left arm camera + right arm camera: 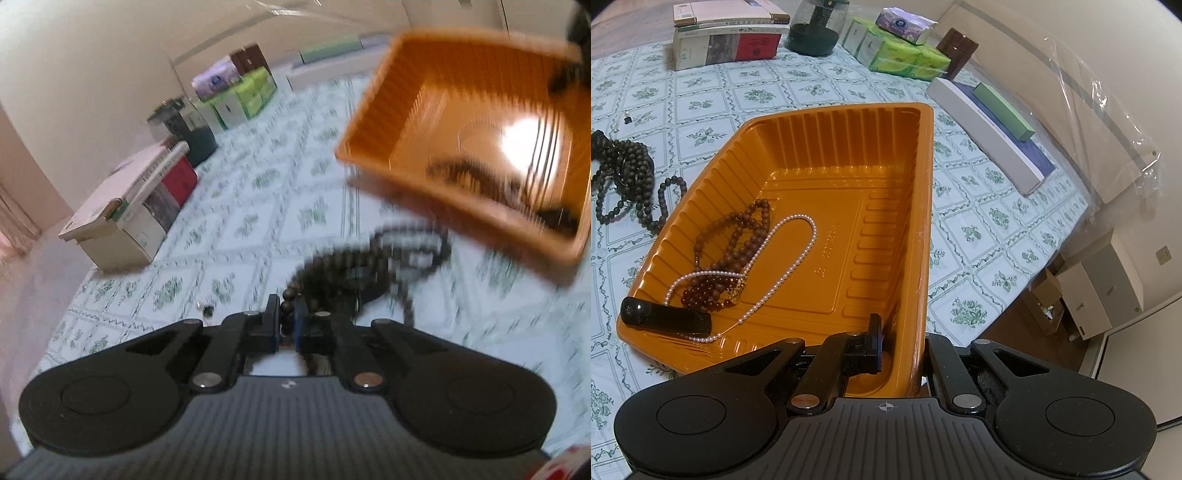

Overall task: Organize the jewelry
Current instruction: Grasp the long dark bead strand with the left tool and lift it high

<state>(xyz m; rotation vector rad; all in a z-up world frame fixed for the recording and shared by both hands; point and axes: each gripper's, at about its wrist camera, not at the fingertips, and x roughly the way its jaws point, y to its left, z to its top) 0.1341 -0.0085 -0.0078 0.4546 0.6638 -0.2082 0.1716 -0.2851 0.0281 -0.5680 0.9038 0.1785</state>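
My left gripper [287,314] is shut on a strand of dark beads [354,262], which trails blurred over the tablecloth just left of the orange tray [406,92]. The same bead pile [628,177] shows at the far left in the right wrist view. My right gripper [903,343] is shut on the tray's near right wall [919,258] and holds the tray. Inside lie brown bead strands [738,236], a pearl necklace [798,258], red beads [705,291] and a black clip [665,317].
Along the table's far edge stand stacked books [724,40], a dark jar [816,26], green tissue packs [905,51], a brown cup [956,51] and a long white box with a green box on top [990,122]. A small dark earring [627,119] lies on the floral cloth.
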